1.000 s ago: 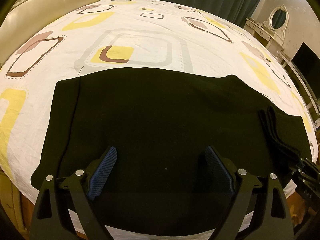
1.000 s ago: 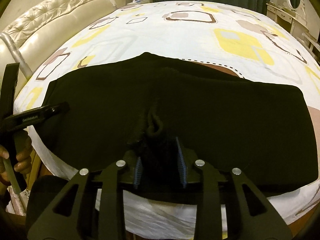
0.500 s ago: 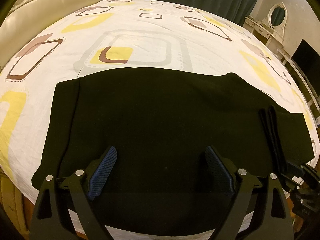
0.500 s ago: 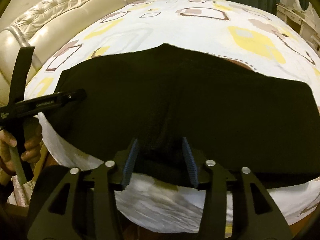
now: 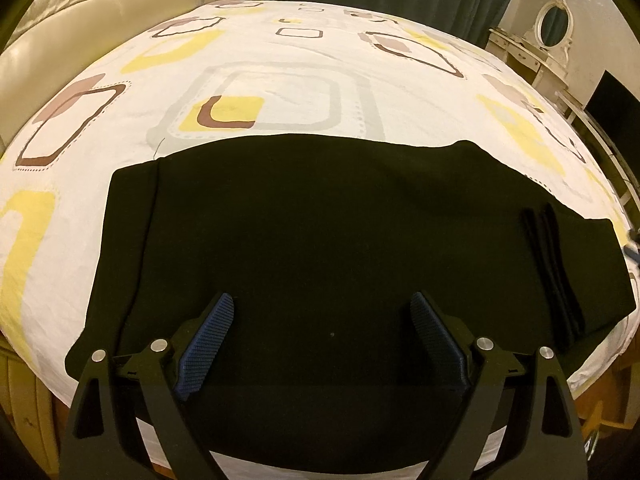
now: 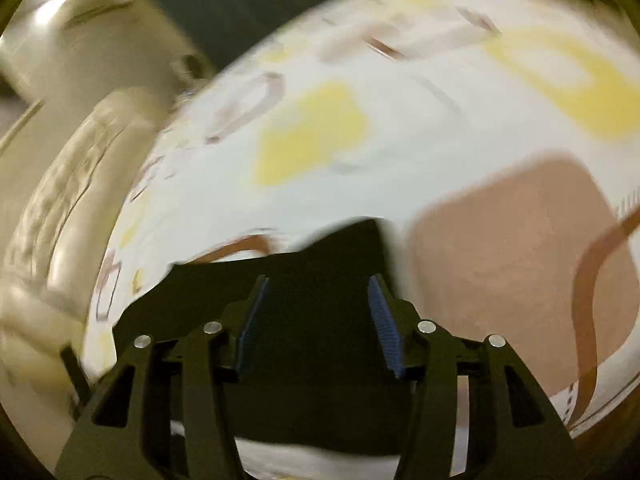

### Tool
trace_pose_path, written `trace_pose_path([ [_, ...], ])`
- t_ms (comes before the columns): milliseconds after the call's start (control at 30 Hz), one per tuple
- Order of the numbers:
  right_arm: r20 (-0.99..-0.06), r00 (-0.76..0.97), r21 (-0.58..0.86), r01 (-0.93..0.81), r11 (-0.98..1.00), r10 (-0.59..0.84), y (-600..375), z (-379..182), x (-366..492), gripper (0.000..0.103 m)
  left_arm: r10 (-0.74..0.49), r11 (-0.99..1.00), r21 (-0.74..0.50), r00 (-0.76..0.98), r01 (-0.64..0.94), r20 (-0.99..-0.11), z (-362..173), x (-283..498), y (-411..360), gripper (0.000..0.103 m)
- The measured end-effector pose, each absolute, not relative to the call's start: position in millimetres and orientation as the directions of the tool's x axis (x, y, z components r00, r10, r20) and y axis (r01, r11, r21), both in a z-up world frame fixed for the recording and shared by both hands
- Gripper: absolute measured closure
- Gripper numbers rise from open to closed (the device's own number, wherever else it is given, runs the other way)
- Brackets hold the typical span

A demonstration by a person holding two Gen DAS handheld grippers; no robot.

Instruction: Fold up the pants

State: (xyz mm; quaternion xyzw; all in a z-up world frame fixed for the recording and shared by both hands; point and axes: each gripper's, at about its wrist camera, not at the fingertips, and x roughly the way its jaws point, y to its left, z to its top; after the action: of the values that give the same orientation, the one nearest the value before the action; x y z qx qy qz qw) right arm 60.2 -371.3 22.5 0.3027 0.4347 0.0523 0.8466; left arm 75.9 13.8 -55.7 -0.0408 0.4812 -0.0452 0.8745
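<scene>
The black pants lie flat across the near edge of the bed, already doubled into 1 broad band, with a narrow stacked fold near their right end; laid out that way, the next fold can probably be taken from either end; the left gripper hangs above the middle of the cloth, its 2 blue pads spread wide, pinching nothing; in the blurred right wrist view the right gripper stands over the cloth's right end, jaws just opened about halfway, pads apart, cloth beneath them but not clamped.
</scene>
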Motion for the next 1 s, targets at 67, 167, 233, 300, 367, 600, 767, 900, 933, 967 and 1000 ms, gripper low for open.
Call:
trace_pose_path([
  [67,-0.686,0.606,0.630,0.219,0.745,0.402,-393.7,-4.5,70.7,0.053,-0.114,0.993,-0.109,0.534,0.041,-0.838,-55.9,75.1,13.0,0.014],
  [167,-0.623,0.589,0.741,0.232,0.631,0.515,-404.0,-33.5,80.5,0.054,-0.109,0.994,-0.101,0.535,0.044,-0.838,-56.1,74.6,12.2,0.014],
  [233,-0.605,0.581,0.762,0.223,0.608,0.545,-403.4,-43.6,86.8,0.077,-0.110,0.994,-0.104,0.534,0.042,-0.838,-56.0,74.6,12.6,0.014],
  [300,-0.640,0.560,0.730,0.229,0.644,0.526,-401.4,-49.6,93.4,0.083,-0.113,0.993,-0.107,0.534,0.041,-0.838,-55.7,74.8,12.9,0.014],
  [367,-0.644,0.561,0.725,0.230,0.649,0.521,-401.1,-51.6,93.4,0.084,-0.111,0.994,-0.106,0.534,0.041,-0.838,-55.7,74.9,12.5,0.014],
  [600,-0.571,0.584,0.799,0.235,0.553,0.577,-410.2,-55.8,79.7,0.076,-0.113,0.994,-0.102,0.534,0.049,-0.838,-55.3,74.0,13.2,0.014],
  [767,-0.521,0.589,0.839,0.223,0.496,0.617,-412.2,-58.1,41.5,0.071,-0.115,0.993,-0.105,0.533,0.048,-0.838,-55.5,74.2,13.4,0.014],
  [900,-0.504,0.585,0.852,0.215,0.478,0.635,-412.1,-59.7,8.0,0.068,-0.116,0.993,-0.107,0.533,0.048,-0.838,-55.5,74.0,13.3,0.014],
  [933,-0.505,0.577,0.852,0.215,0.477,0.642,-412.9,-60.8,3.6,0.068,-0.115,0.993,-0.106,0.533,0.048,-0.838,-55.5,74.0,13.3,0.014],
  [967,-0.506,0.570,0.852,0.215,0.477,0.647,-412.9,-61.8,0.4,0.068,-0.114,0.993,-0.105,0.533,0.049,-0.838,-55.4,74.1,13.2,0.014],
  [1000,-0.508,0.569,0.851,0.218,0.478,0.646,-412.9,-62.7,-2.5,0.070,-0.115,0.993,-0.104,0.533,0.049,-0.838,-55.4,74.1,13.3,0.014],
])
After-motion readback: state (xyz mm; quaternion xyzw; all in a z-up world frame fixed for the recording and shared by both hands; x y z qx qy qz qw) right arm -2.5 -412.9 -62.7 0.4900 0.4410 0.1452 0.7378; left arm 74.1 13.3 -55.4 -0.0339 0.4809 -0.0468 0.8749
